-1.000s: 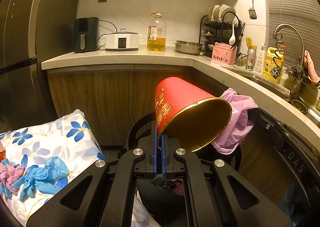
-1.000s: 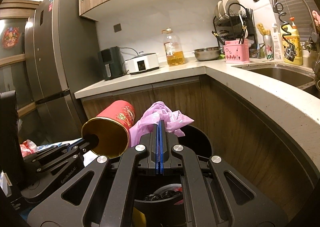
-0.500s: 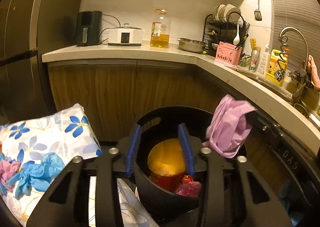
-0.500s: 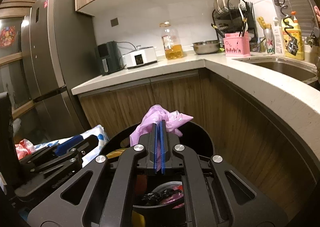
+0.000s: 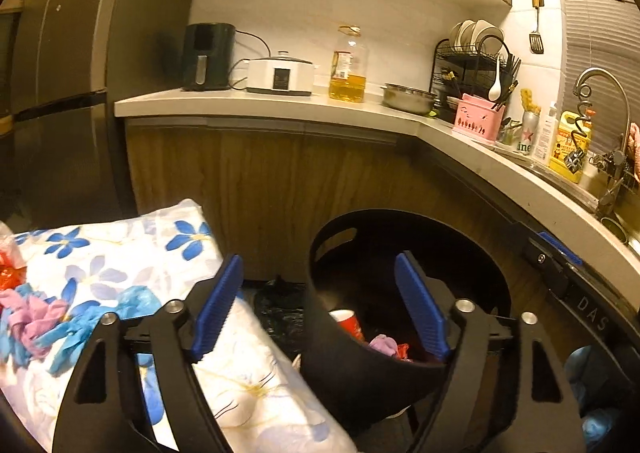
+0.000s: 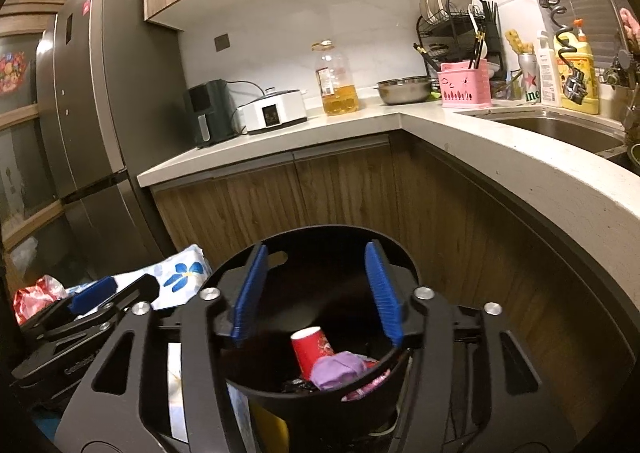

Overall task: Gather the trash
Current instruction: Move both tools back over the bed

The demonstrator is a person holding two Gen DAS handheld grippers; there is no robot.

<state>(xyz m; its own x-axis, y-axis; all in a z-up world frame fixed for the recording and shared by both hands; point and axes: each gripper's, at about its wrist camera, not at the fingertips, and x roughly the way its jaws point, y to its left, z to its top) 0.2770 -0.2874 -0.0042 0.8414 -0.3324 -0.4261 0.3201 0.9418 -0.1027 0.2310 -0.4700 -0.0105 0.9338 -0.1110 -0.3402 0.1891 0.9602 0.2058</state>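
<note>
Your left gripper (image 5: 320, 309) hangs over the near rim of the black trash bin (image 5: 340, 365), its jaws opening and nothing between the blue pads (image 5: 218, 307). Your right gripper (image 6: 316, 293) sits above the same bin with its jaws opening too, and nothing between them. Down in the bin you can see the red paper cup (image 6: 310, 349) standing tilted against the wall, with the crumpled purple bag (image 6: 340, 367) lying just beside it and touching it. To the left of the bin lies a floral cloth (image 5: 120, 253), and on it a blue glove (image 5: 136, 303) and a pink crumpled piece (image 5: 30, 317) rest near each other, well apart from the bin
</note>
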